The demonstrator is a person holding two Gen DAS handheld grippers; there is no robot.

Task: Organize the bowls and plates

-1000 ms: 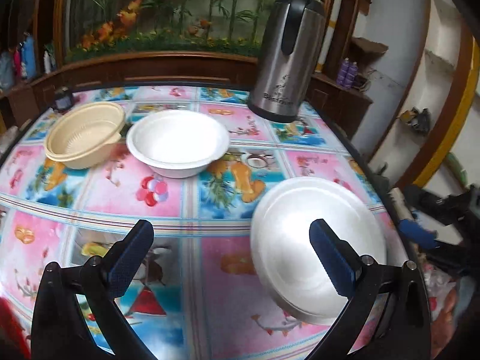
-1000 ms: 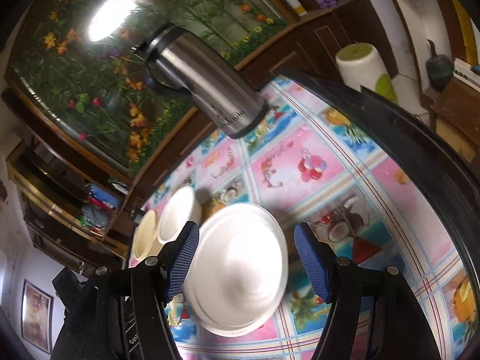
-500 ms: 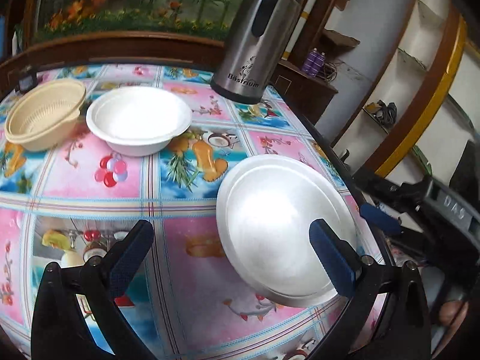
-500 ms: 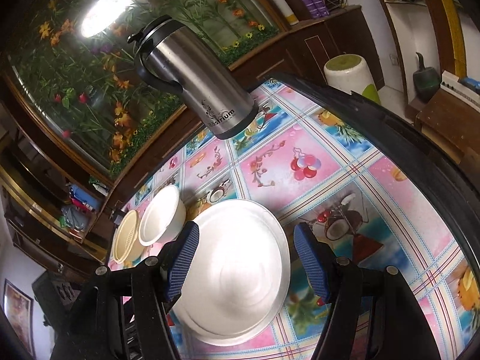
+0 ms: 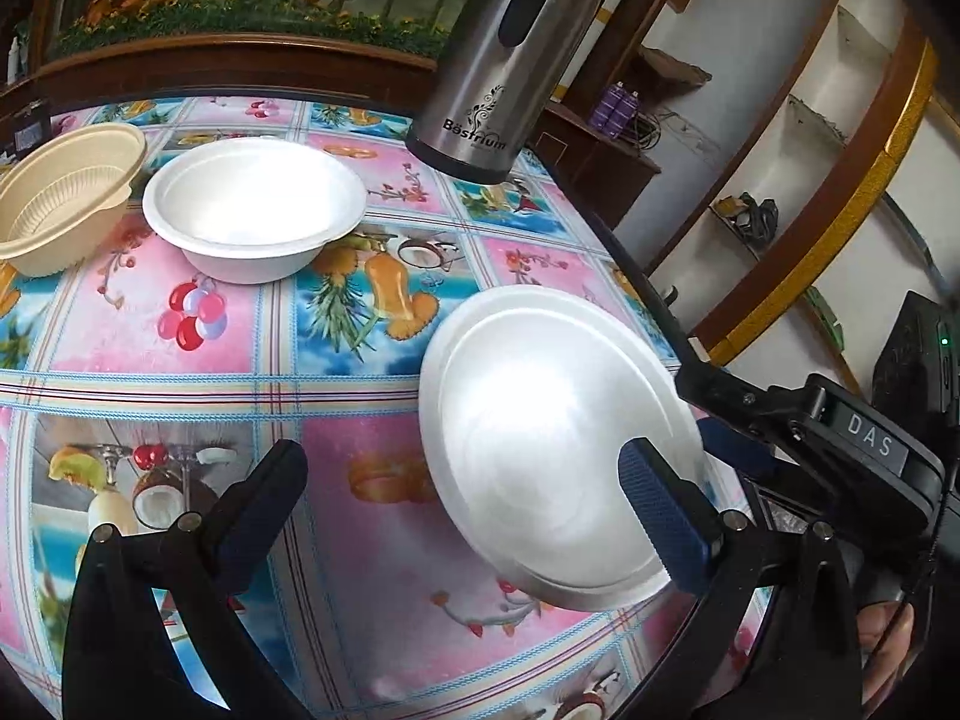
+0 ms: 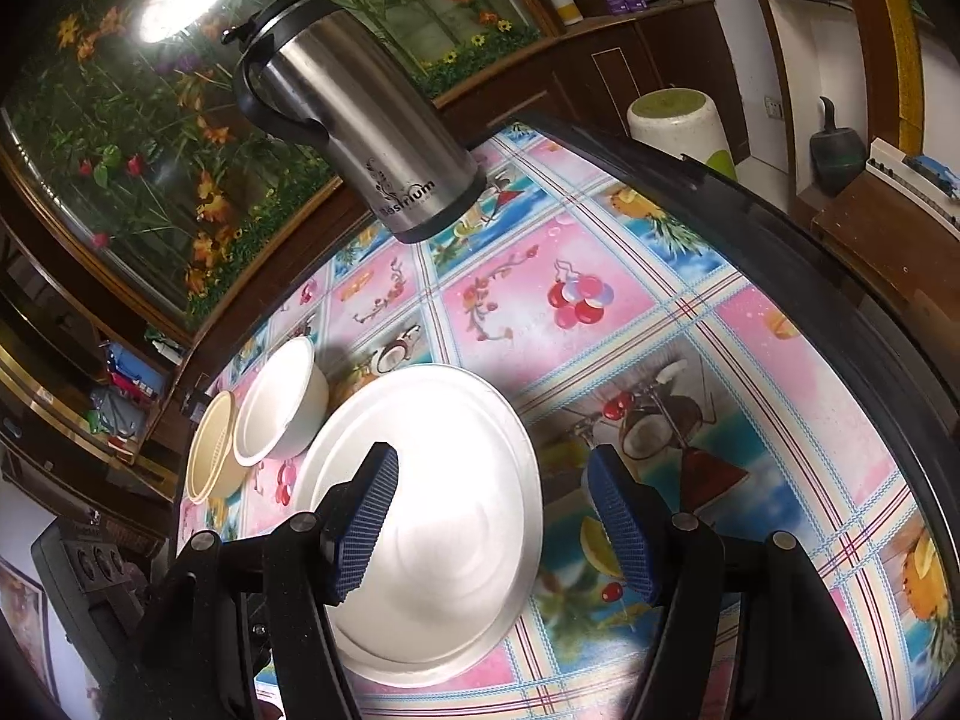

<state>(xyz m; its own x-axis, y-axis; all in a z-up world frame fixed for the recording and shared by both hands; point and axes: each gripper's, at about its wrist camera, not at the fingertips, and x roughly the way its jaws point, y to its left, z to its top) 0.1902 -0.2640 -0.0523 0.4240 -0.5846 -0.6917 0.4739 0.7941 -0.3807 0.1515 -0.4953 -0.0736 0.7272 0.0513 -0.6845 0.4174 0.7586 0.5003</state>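
Observation:
A white plate point(image 5: 558, 450) lies on the table near its right edge; it also shows in the right wrist view point(image 6: 438, 516). A white bowl point(image 5: 255, 204) and a beige ribbed bowl point(image 5: 66, 198) stand side by side farther back; they show in the right wrist view as the white bowl point(image 6: 279, 405) and the beige bowl point(image 6: 210, 450). My left gripper point(image 5: 462, 516) is open above the plate's left rim. My right gripper point(image 6: 495, 528) is open, its jaws either side of the plate's right rim. It appears in the left wrist view at the plate's right edge point(image 5: 738, 420).
A steel thermos jug point(image 5: 510, 54) stands at the table's back right, also in the right wrist view point(image 6: 366, 114). The round table point(image 5: 360, 480) has a colourful fruit-print cloth and a dark rim. Wooden cabinets and shelves surround it.
Both grippers have moved closer to the white plate. The right gripper has come in at the plate's right edge. The plate and bowls have not moved.

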